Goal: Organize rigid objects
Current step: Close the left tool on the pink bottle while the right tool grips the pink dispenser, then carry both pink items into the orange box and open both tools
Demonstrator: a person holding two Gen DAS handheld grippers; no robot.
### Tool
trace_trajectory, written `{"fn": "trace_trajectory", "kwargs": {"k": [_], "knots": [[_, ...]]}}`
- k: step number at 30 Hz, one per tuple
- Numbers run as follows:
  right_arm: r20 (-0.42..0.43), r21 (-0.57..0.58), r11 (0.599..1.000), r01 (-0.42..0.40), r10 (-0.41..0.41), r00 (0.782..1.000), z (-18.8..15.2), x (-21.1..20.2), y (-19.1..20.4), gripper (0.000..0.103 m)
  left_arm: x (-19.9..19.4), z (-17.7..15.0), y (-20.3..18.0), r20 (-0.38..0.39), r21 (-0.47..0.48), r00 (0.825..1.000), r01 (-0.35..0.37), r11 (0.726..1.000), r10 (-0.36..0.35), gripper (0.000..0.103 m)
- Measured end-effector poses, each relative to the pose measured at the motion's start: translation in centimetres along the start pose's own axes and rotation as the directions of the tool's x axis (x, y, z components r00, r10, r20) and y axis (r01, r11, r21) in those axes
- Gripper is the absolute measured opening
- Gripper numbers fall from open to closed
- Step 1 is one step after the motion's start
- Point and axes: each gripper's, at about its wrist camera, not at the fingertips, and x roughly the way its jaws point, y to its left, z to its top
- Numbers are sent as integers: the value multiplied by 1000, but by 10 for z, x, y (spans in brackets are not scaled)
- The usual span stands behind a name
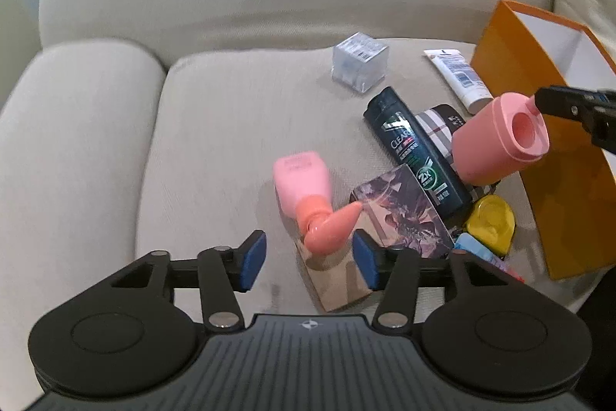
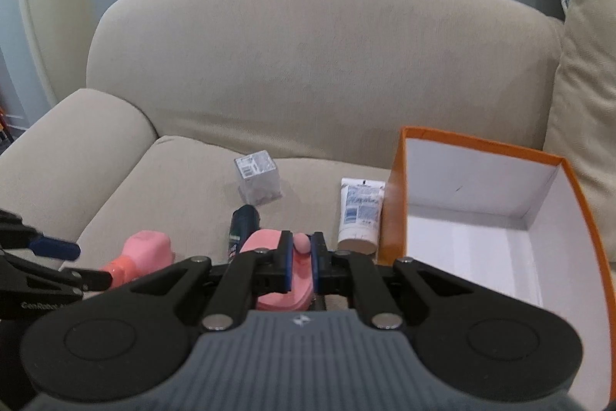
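Pink cup (image 1: 500, 137) clamped at rim by right claw (image 2: 300, 264), lifted just left of orange box (image 2: 477, 218). Left claw (image 1: 308, 257) jaws spread, gripping nothing; pink bottle (image 1: 304, 191) lies on beige sofa seat (image 1: 215, 141) just ahead, its cap between fingertips, untouched. Dark shampoo bottle (image 1: 415, 153), white tube (image 1: 458, 76), clear cube (image 1: 360, 60) further ahead.

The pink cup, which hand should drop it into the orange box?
Right. The right gripper already clamps the pink cup by its rim, beside the orange box. The left gripper is open, over the pink bottle.
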Motion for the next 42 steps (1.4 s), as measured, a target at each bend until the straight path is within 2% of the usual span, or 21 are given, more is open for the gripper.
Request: {"fn": "trace_trajectory", "kwargs": {"k": [3, 5, 8, 10, 12, 16, 20, 27, 28, 29, 30, 32, 33, 34, 42], "knots": [[-2, -6, 1000, 2, -2, 1000, 2, 6, 1, 9, 4, -3, 2, 12, -60, 1000, 26, 998, -25, 67], [-2, -8, 1000, 1, -1, 1000, 1, 10, 1, 9, 8, -5, -6, 18, -36, 1000, 15, 999, -15, 67], [2, -23, 1000, 17, -17, 1000, 1, 14, 1, 9, 15, -6, -18, 41, 21, 999, -37, 999, 36, 57], [1, -17, 1000, 19, -19, 1000, 2, 16, -1, 9, 16, -6, -21, 74, 37, 994, -78, 996, 75, 43], [0, -13, 1000, 26, -26, 1000, 3, 18, -3, 9, 16, -5, -20, 103, 44, 991, -89, 995, 84, 37], [-16, -1, 1000, 25, -25, 1000, 3, 27, -8, 9, 13, -2, -16, 144, 51, 985, -103, 993, 94, 32], [-15, 5, 1000, 30, -29, 999, 4, 34, -9, 9, 13, 8, -9, 173, 27, 981, -96, 995, 90, 31], [-38, 32, 999, 30, -29, 999, 8, 49, -13, 11, 20, 24, -8, 184, 49, 978, -105, 993, 94, 31], [-40, 31, 999, 31, -30, 999, 7, 50, -14, 13, 21, 25, -8, 186, 51, 978, -104, 993, 92, 31], [-38, 28, 999, 32, -31, 999, 8, 53, -14, 25, 21, 26, -8, 188, 53, 978, -103, 993, 91, 31], [-32, 28, 999, 34, -33, 999, 8, 54, -14, 26, 22, 26, -8, 191, 53, 977, -104, 993, 92, 31], [-31, 31, 999, 31, -30, 999, 9, 56, -15, 22, 23, 27, -8, 203, 52, 975, -100, 994, 88, 32], [-29, 32, 999, 34, -33, 999, 10, 56, -15, 12, 24, 27, -8, 208, 53, 974, -99, 994, 86, 32], [-28, 26, 999, 38, -37, 999, 11, 56, -14, 10, 24, 27, -7, 215, 53, 973, -100, 994, 86, 32], [-7, 13, 999, 40, -39, 999, 9, 51, -13, 10, 18, 27, -6, 247, 37, 965, -97, 995, 85, 30]]}}
